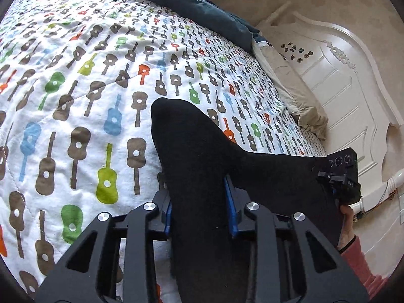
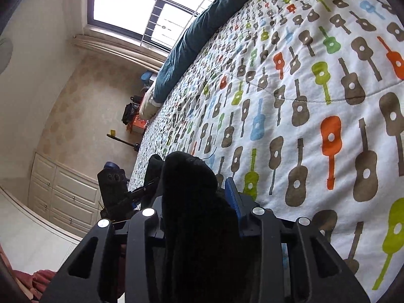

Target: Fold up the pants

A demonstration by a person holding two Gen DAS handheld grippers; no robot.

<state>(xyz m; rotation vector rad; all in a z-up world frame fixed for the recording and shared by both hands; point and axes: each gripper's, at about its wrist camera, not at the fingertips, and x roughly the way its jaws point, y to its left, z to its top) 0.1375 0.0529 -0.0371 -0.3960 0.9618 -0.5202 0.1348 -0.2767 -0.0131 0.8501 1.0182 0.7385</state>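
One pair of black pants (image 1: 202, 151) hangs between my two grippers, lifted just above the bed with a bunched fold of it rising in front of each camera. My left gripper (image 1: 199, 202) has its blue pads (image 1: 233, 209) drawn in close on the cloth, which fills the narrow gap between them and runs down under the camera. My right gripper (image 2: 199, 202) is the same: narrowly parted, the dark fabric (image 2: 192, 189) packed between the fingers, one blue pad (image 2: 233, 202) showing on the right side of the bundle. Both have hold of the pants.

From the left wrist I see the cloth stretch away to the right as far as my other gripper (image 1: 343, 174), with my right hand (image 1: 347, 214) and a reddish sleeve (image 1: 363, 260) below it. From the right wrist I see my left gripper (image 2: 113, 189) only as a dark block at the left, beside the bed's edge.

One quilt (image 1: 88, 101) printed with many small guitars covers the bed under everything. One dark teal blanket (image 1: 189, 2) lies along its far side in both views. Only the left view shows the white carved headboard (image 1: 341, 88) and a beige pillow (image 1: 298, 96). Only the right view shows one window (image 2: 151, 5), white cupboards (image 2: 63, 192) and some orange and black clutter (image 2: 136, 121) on the floor.
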